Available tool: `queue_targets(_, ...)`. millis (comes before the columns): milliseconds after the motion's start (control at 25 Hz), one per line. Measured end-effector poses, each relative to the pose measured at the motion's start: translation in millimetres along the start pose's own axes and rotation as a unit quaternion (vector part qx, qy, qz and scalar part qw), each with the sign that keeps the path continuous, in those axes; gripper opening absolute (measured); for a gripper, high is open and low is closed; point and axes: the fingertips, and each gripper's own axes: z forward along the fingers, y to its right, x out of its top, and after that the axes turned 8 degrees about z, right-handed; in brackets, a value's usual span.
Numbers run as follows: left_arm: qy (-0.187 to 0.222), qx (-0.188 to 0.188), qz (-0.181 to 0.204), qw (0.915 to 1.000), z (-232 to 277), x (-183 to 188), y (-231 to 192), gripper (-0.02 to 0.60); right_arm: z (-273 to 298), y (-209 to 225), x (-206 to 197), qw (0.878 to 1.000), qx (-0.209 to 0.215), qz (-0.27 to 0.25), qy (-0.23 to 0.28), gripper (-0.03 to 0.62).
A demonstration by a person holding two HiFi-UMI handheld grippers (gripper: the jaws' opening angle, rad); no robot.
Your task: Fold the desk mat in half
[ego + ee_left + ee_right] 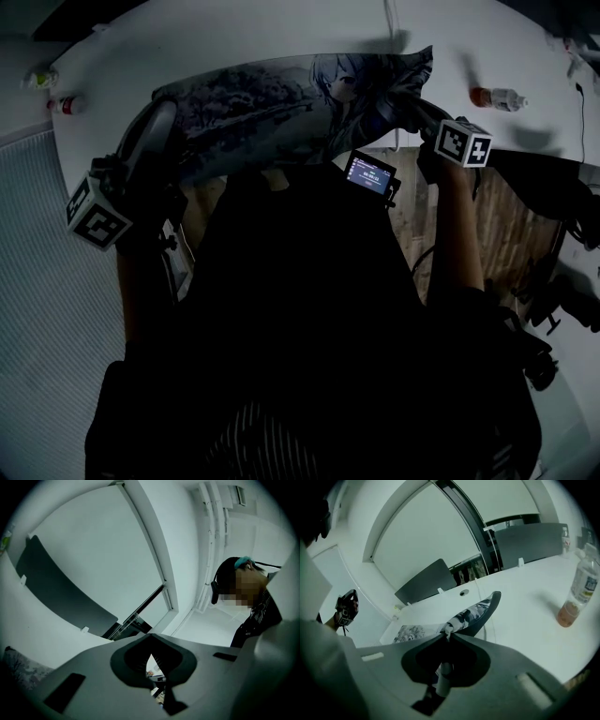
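A person works a printed desk mat [272, 103] along the near edge of a white surface [281, 37], one claw at each end. The right gripper [398, 101] has its claw pinched on the mat's right corner, and the left gripper [159, 122] sits closed at the mat's left end. The mat lies bunched and partly raised in a long band, parallel to the edge nearest the person. Behind it, most of the surface is bare up to the far rim. A bottle [497, 97] lies well to the right, and a smaller red-capped bottle [70, 105] rests at the far left edge. A small lit screen [368, 174] hangs at the person's chest, just below the mat.

The right gripper view shows the right gripper [446, 633] with its jaws tight on the mat's edge. The desk mat [473, 611] curls upward beyond the jaws, showing a dark underside. That view also shows the bottle [581, 590] holding orange liquid and grey divider panels [424, 585] along the back of the surface [520, 602].

The left gripper view tilts toward the wall and ceiling. In it the left gripper [151, 641] has its jaw tips drawn together with a pale sliver in the slit. A patch of the desk mat [18, 667] shows at lower left, and the dark-clothed person [255, 616] at right.
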Motion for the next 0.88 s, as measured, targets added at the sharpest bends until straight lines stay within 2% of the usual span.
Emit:
queue_targets(80, 0.005, -0.004, 0.003, 1.0000, -5, 4, 0, 0.006, 2, -11, 2, 1.000, -0.002, -0.009, -0.003, 0.021)
queue_targets(240, 0.011, -0.008, 0.002, 0.9999, -21, 10, -7, 0.007, 8, -30, -1, 1.000, 0.006, 0.005, -0.004, 0.021)
queue_targets(360, -0.013, -0.003, 0.021, 0.9997, -37, 7, -14, 0.007, 13, -47, -4, 1.000, 0.005, -0.003, -0.006, 0.021)
queue_targets(480, -0.032, 0.002, 0.048, 0.9983, -52, 6, -20, 0.006, 20, -61, -7, 1.000, -0.005, -0.021, -0.011, 0.021)
queue_targets(880, -0.013, -0.005, 0.032, 0.9994, -117, 33, -60, 0.006, 66, -143, -8, 0.992, -0.029, -0.112, -0.040, 0.021)
